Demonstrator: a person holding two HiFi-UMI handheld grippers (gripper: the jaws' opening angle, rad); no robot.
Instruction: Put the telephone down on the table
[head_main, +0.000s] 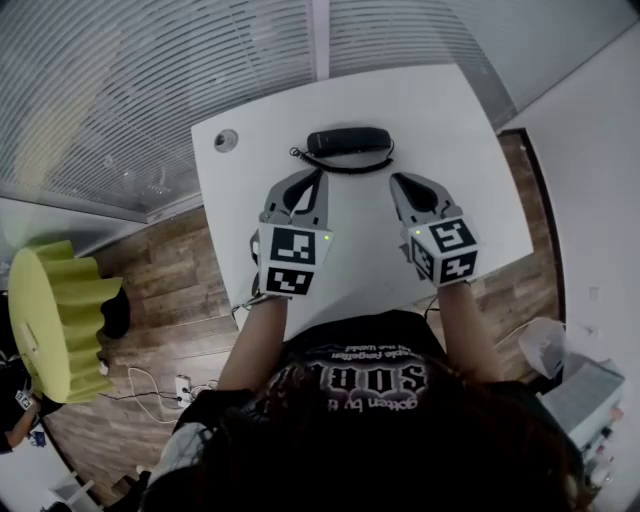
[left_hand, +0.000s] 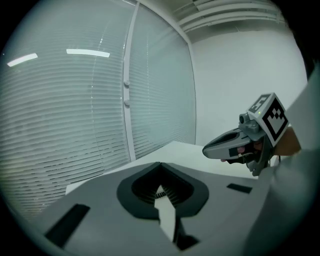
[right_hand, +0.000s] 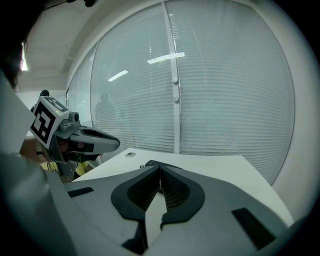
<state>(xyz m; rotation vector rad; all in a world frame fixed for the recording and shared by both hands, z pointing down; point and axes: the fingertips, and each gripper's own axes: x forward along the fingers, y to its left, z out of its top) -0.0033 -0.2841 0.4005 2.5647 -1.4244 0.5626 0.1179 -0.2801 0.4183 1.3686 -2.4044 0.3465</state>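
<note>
The black telephone handset (head_main: 347, 140) lies flat near the far edge of the white table (head_main: 460, 130), its coiled cord (head_main: 340, 165) curling along its near side. Both grippers hover over the table on the near side of it, apart from it. My left gripper (head_main: 318, 176) is shut with nothing between its jaws, which meet in the left gripper view (left_hand: 160, 166). My right gripper (head_main: 396, 181) is also shut and empty, its jaws closed in the right gripper view (right_hand: 160, 168). A dark sliver of the telephone (right_hand: 151, 163) peeks over the right jaws.
A round cable hole (head_main: 226, 140) sits at the table's far left corner. Glass walls with blinds (head_main: 150, 70) stand behind the table. A yellow-green seat (head_main: 50, 320) and cables lie on the wooden floor at left; a white bin (head_main: 545, 345) is at right.
</note>
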